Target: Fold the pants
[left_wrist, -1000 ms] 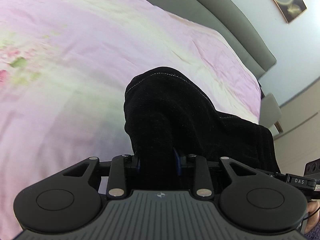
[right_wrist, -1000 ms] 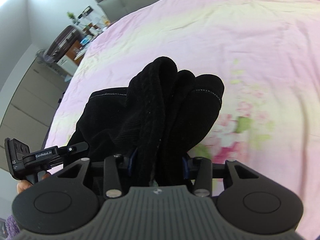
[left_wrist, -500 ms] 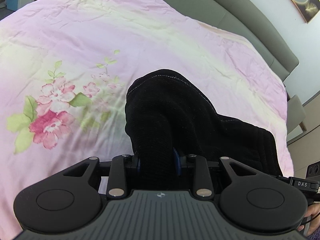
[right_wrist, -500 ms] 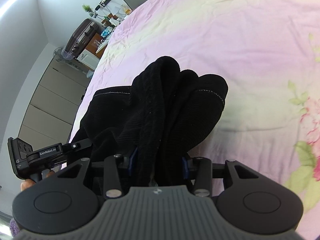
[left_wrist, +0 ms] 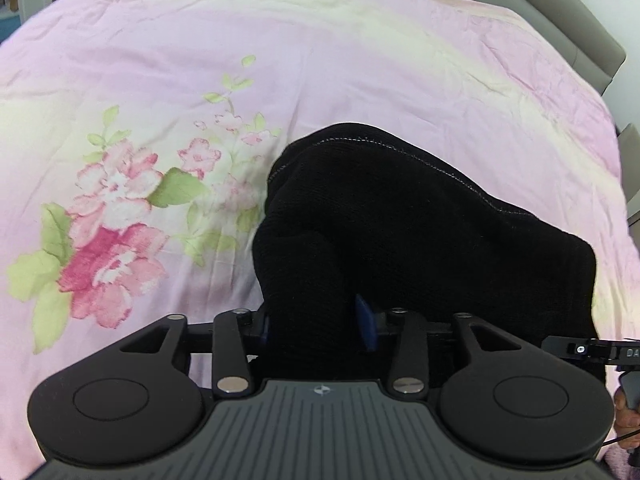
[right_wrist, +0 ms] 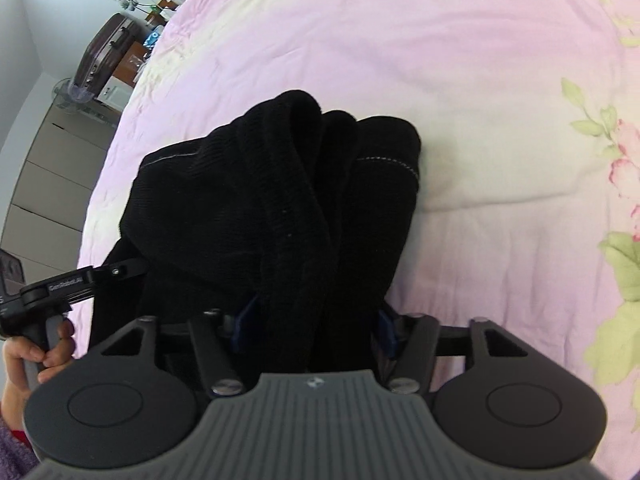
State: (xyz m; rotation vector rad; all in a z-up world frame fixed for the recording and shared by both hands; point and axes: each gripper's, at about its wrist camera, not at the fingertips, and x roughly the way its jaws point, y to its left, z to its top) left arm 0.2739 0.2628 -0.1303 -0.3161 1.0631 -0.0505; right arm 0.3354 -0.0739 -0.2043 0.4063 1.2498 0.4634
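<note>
On my left wrist view the pink bedspread (left_wrist: 360, 60) fills the frame, with its printed flowers (left_wrist: 116, 236) off to the left and the grey headboard (left_wrist: 552, 12) curving along the top right. My left gripper (left_wrist: 318, 322) points down at the bed, and the black pants (left_wrist: 400, 232) bunch up between its jaws and spread away to the right; the jaws are opening, and a blue pad (left_wrist: 366, 320) on the right side now stands just clear of the cloth, so I read the hold as let go with the fabric lying between. At the far right edge I glimpse part of the other rig and a bit of a hand (left_wrist: 624, 408). On my right wrist view, a hand (right_wrist: 28, 356) at the left edge grips the other handle, with a suitcase (right_wrist: 108, 48) and clutter beyond the bed's corner. My right gripper (right_wrist: 312, 332) has thick folds of the pants (right_wrist: 280, 200) heaped between its jaws, which are opening too; the blue pads sit at the sides of the bundle. The pants rest on the bedspread (right_wrist: 440, 60) here, near its left edge.
</note>
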